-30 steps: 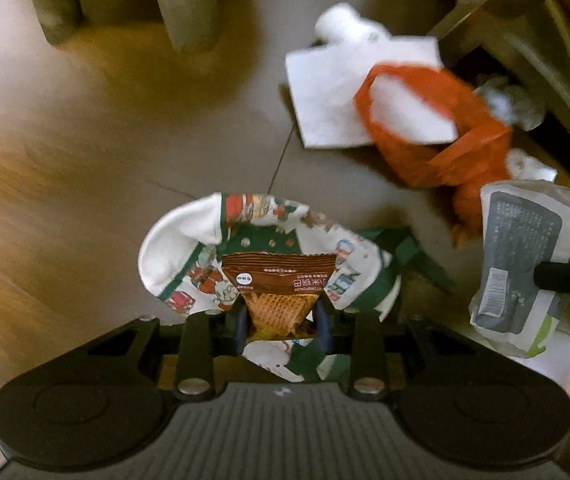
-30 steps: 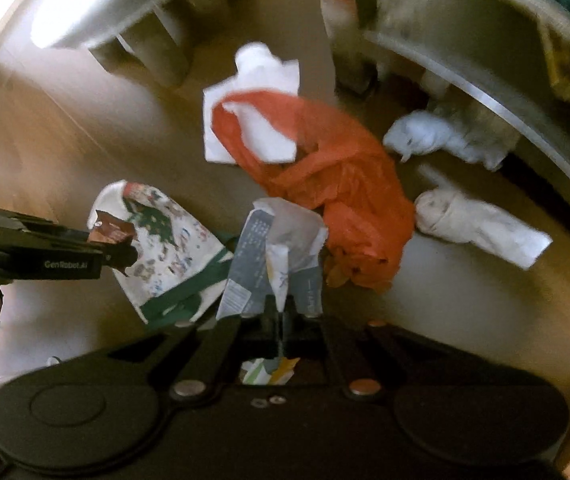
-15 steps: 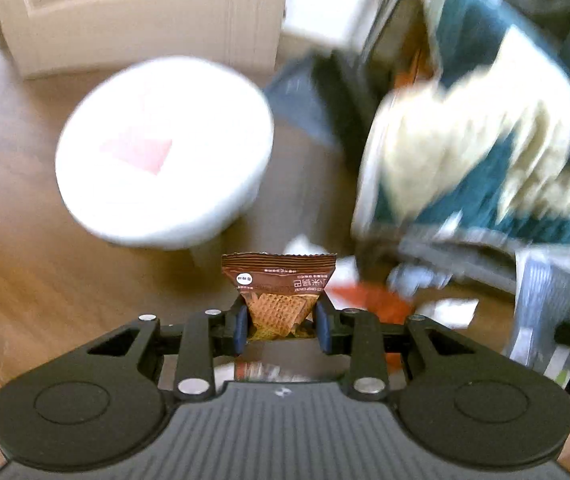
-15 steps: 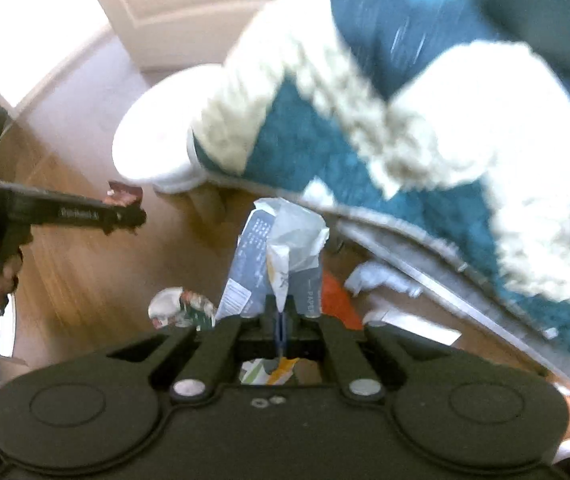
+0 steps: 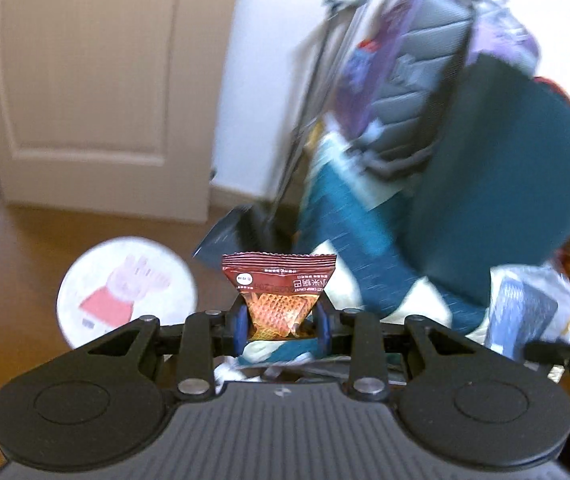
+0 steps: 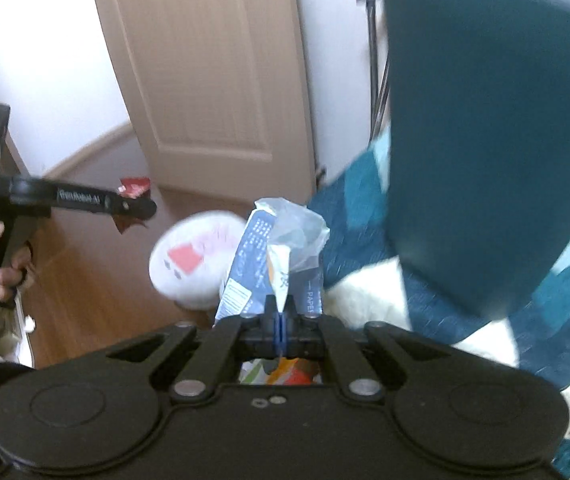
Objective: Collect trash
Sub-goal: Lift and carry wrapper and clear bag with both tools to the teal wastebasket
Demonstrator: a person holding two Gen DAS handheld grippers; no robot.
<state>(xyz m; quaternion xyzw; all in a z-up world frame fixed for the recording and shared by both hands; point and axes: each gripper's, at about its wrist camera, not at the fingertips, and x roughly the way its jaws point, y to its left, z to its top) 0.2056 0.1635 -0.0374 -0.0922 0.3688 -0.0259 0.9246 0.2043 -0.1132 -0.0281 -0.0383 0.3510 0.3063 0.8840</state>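
Observation:
My left gripper (image 5: 282,322) is shut on a small brown snack packet (image 5: 279,292), which stands up between the blue pads. My right gripper (image 6: 281,320) is shut on a crumpled blue and white plastic wrapper (image 6: 273,258) that sticks up above the fingers. In the right wrist view the left gripper (image 6: 133,206) shows at the left, held by a hand (image 6: 9,272), with the brown packet (image 6: 133,190) in its tips. In the left wrist view the same wrapper (image 5: 529,312) and the right gripper's tip (image 5: 545,350) show at the right edge.
A round white stool top (image 5: 125,288) with a pink cartoon print stands on the wooden floor (image 5: 5,280) below. A beige door (image 5: 85,80) is behind it. A teal and white blanket (image 6: 465,264) and a purple-grey backpack (image 5: 425,60) fill the right side.
Both grippers have risen well above the floor and tilted up, each keeping its piece of trash. The floor litter has dropped out of view; the door, stool top and blanket now show.

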